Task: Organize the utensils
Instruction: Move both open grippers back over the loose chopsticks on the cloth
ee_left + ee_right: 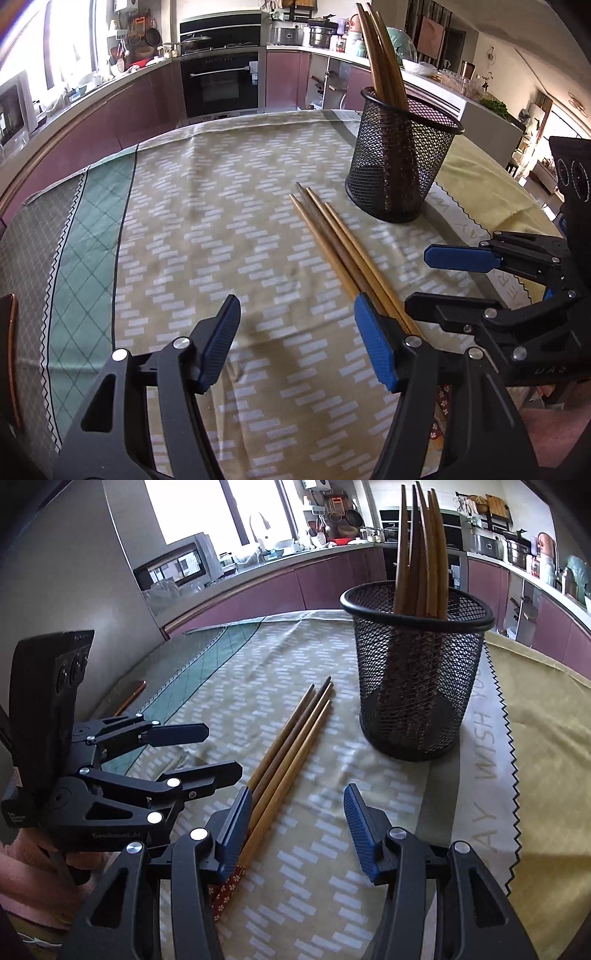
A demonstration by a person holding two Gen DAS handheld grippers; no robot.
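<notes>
Several wooden chopsticks [341, 243] lie side by side on the tablecloth, tips pointing toward a black mesh cup [400, 158] that holds several more chopsticks [380, 55] upright. My left gripper [297, 339] is open and empty, low over the cloth, its right finger beside the loose chopsticks' handle ends. In the right wrist view the loose chopsticks [291, 746] run up toward the mesh cup [415, 672]. My right gripper [297, 830] is open and empty, its left finger next to their handle ends. Each gripper shows in the other's view, right gripper [443, 280] and left gripper [218, 749].
The patterned tablecloth [207, 221] covers the table. A yellow-green cloth [546, 738] with a zigzag edge lies right of the cup. A brown flat object [131, 696] sits at the table's left edge. Kitchen counters and an oven [221, 81] stand beyond the table.
</notes>
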